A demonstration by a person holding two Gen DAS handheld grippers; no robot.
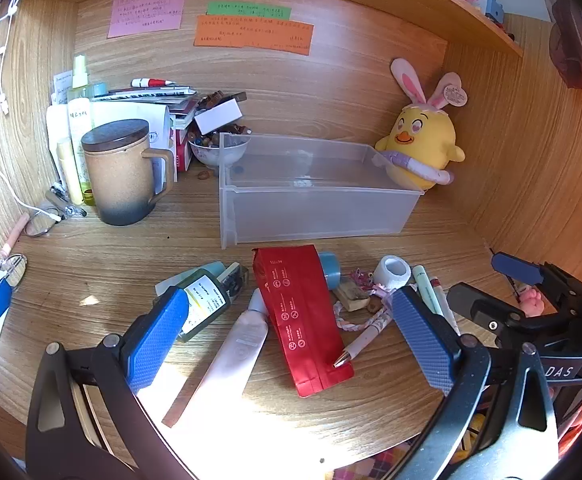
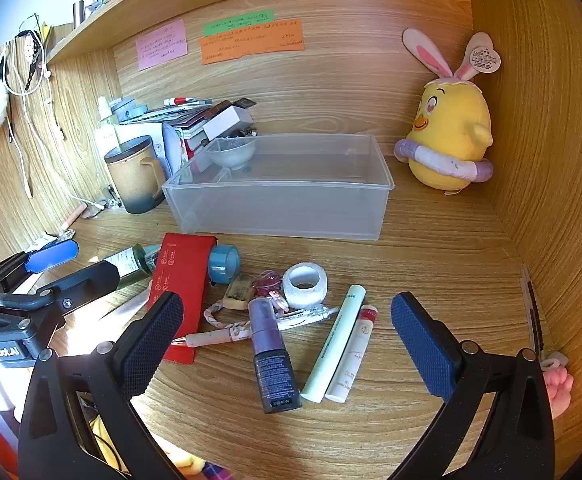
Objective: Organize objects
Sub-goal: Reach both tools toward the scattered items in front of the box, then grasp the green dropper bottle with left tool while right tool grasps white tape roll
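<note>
A clear plastic bin (image 1: 311, 216) (image 2: 283, 212) stands empty at the back of the wooden desk. In front of it lie a red pouch (image 1: 301, 316) (image 2: 181, 276), a white tube (image 1: 231, 356), a dark green bottle (image 1: 203, 308), a pink pen (image 1: 365, 338), a white tape roll (image 1: 391, 271) (image 2: 305, 283), a purple spray bottle (image 2: 271, 356) and two slim tubes (image 2: 343, 348). My left gripper (image 1: 287, 332) is open and empty above the pouch and white tube. My right gripper (image 2: 287, 344) is open and empty over the purple bottle and slim tubes.
A lidded brown mug (image 1: 123, 172) (image 2: 135, 176), bottles, stacked books and a bowl (image 1: 219, 152) crowd the back left. A yellow chick plush (image 1: 423, 140) (image 2: 449, 136) sits at the back right by the side wall. A shelf runs overhead.
</note>
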